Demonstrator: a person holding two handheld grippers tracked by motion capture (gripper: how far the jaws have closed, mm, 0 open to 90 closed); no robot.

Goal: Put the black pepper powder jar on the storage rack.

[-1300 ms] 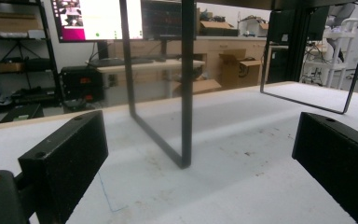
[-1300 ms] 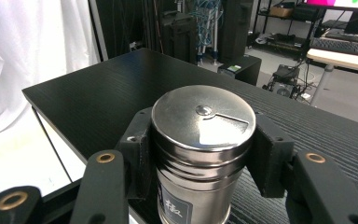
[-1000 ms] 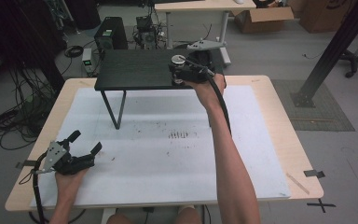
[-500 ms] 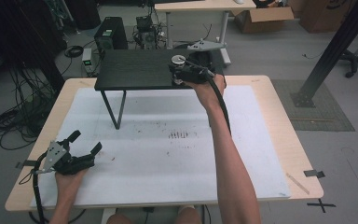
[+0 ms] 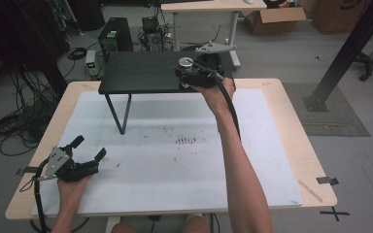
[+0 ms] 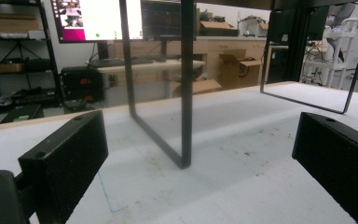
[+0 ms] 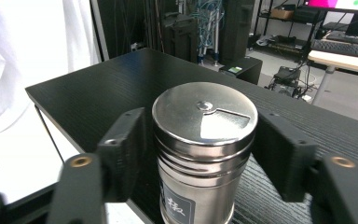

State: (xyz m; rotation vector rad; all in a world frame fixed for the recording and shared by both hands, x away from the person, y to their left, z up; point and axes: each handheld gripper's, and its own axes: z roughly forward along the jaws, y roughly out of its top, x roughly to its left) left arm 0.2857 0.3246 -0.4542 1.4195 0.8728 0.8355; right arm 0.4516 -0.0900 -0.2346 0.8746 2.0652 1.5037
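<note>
So the right gripper [image 7: 200, 154] has just been opening, fingers [image 7: 121, 149] loosely flanking the steel shaker [image 7: 203, 140] on the black shelf [image 5: 141, 73]; left gripper [image 5: 90, 150] idles, fingers wide.

Shaker [image 7: 204, 140] on shelf [image 5: 141, 73], table's [image 5: 291, 145] far edge.

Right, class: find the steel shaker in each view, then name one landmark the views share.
High view: shaker at the black shelf's far right, by the right claw.
Left gripper view: not in it.
Right gripper view: shaker centre, between the jaws.
Shared landmark: black shelf.
</note>
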